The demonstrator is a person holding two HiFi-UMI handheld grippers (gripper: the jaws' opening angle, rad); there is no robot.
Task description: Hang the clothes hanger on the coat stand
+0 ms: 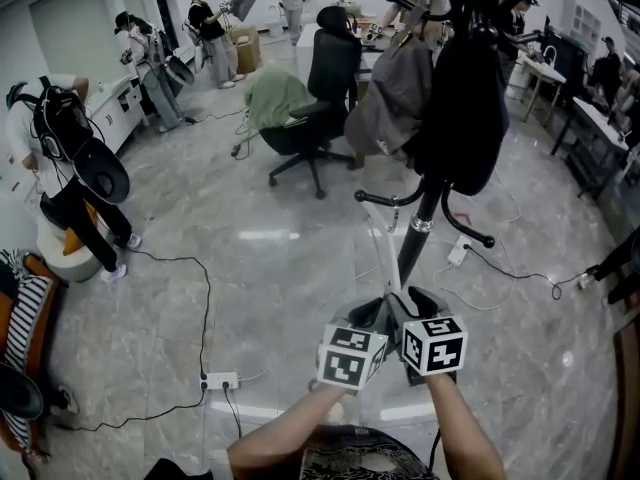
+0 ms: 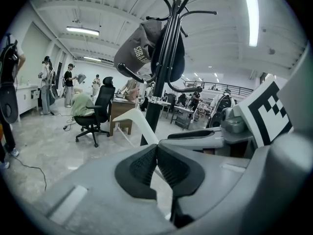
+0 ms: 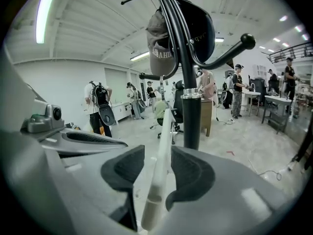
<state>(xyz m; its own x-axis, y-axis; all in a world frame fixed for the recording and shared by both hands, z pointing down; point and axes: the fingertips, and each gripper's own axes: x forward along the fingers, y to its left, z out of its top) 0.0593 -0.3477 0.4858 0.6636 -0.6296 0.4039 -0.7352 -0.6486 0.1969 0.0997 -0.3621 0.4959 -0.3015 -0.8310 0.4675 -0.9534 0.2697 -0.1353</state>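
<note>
A white clothes hanger (image 1: 380,250) rises from both grippers toward the black coat stand (image 1: 418,230), just ahead of me. My left gripper (image 1: 372,310) is shut on the hanger (image 2: 134,121); its pads meet in the left gripper view (image 2: 156,148). My right gripper (image 1: 415,298) sits right beside it. In the right gripper view the hanger (image 3: 161,146) runs between the jaws of that gripper (image 3: 157,166), touching the right pad with a gap at the left pad. A grey cap (image 3: 159,38) and a dark cap (image 1: 462,108) hang on the stand's (image 3: 188,116) upper hooks. A lower hook (image 3: 230,50) is bare.
A black office chair (image 1: 305,133) draped with a green garment stands behind the stand. A power strip (image 1: 222,379) and cables lie on the marble floor at left. Several people work at the back and left; desks (image 1: 600,128) line the right.
</note>
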